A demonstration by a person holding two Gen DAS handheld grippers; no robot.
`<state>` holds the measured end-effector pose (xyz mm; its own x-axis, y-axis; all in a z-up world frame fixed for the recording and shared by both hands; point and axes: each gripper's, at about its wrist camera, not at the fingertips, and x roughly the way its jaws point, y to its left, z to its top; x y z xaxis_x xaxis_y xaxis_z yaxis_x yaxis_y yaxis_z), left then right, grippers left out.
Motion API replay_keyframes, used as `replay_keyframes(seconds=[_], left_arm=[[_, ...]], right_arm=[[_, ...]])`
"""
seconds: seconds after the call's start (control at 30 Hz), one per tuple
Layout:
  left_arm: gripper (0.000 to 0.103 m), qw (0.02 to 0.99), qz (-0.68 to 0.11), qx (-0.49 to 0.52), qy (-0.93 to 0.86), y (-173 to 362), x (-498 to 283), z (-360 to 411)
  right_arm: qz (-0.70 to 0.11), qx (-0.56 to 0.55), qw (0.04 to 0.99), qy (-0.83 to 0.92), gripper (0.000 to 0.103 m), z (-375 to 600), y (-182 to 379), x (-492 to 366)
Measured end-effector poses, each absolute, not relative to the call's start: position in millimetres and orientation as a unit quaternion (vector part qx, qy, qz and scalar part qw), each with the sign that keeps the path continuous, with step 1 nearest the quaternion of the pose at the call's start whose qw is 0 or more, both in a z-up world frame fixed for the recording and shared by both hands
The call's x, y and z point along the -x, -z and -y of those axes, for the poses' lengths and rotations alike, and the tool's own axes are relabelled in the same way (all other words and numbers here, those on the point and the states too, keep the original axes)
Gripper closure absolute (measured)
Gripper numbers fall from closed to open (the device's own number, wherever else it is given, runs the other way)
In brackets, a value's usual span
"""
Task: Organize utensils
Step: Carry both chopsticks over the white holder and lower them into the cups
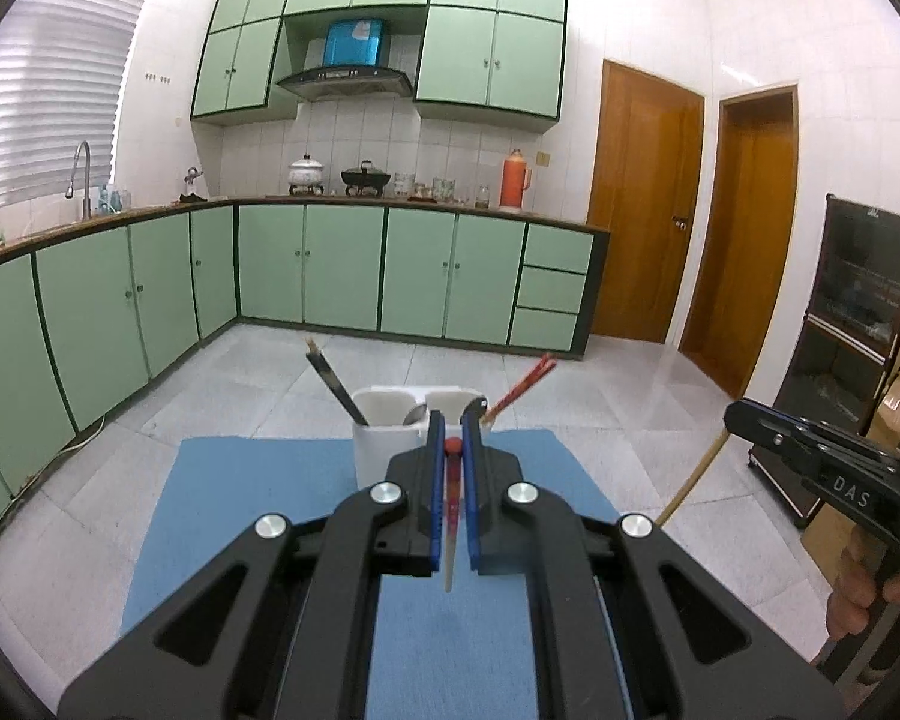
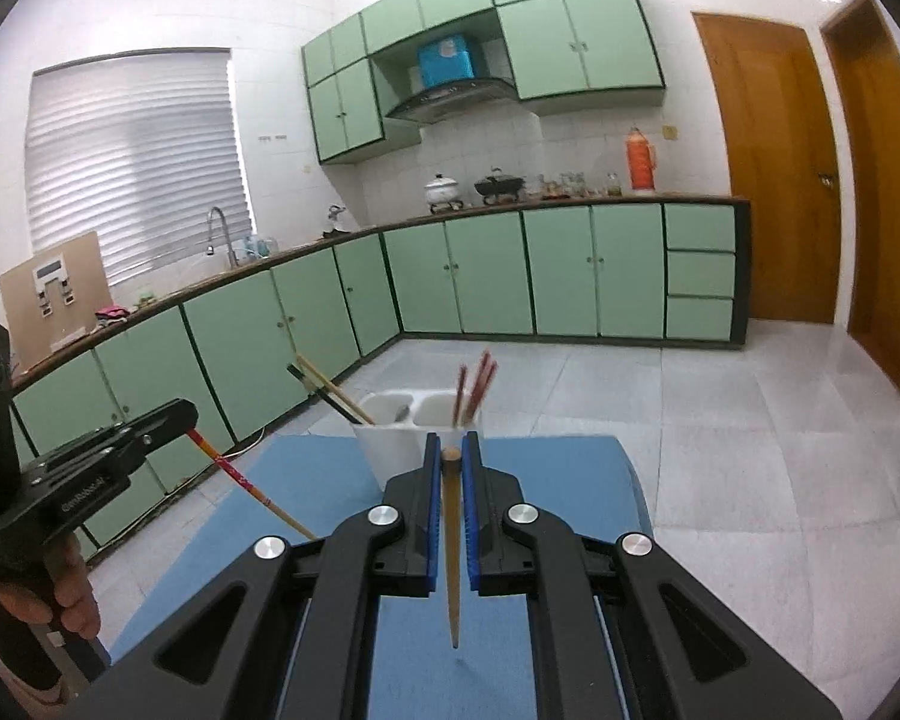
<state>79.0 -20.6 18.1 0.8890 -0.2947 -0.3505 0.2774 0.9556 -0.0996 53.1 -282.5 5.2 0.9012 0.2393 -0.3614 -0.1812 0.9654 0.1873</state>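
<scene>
Left gripper (image 1: 452, 429) fingers pinching 1 red chopstick (image 1: 452, 492), red end up at the fingertips, pale tip hanging down over the blue mat (image 1: 258, 516). Right gripper (image 2: 453, 450) fingers pinching 1 brown wooden chopstick (image 2: 451, 546), blunt end between the fingertips, pointed end hanging down over the same mat. Both chopsticks clear of the mat, not touching it. Just ahead of both grippers, white utensil holder (image 1: 384, 450) with 2 compartments stands on the mat's far part. Left compartment holds dark chopsticks (image 1: 333, 381) leaning left and a metal spoon (image 1: 415, 414); in the right wrist view a light wooden one leans there too. Right compartment holds red chopsticks (image 1: 525, 387) leaning right. Mat covers the surface. From the left wrist view the right gripper shows at the right edge, a hand (image 1: 870, 594) on its handle. Behind: tiled floor, green cabinets (image 1: 342, 267), 2 brown doors (image 1: 645, 204).
</scene>
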Motion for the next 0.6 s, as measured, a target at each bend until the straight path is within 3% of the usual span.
replay_keyframes(seconds=[0.6], left_arm=[[0.098, 0.989, -0.071, 0.06, 0.113, -94.0, -133.2, 5.2]], right_arm=[[-0.093, -0.077, 0.986, -0.119, 0.096, 250.9, -83.9, -113.4]])
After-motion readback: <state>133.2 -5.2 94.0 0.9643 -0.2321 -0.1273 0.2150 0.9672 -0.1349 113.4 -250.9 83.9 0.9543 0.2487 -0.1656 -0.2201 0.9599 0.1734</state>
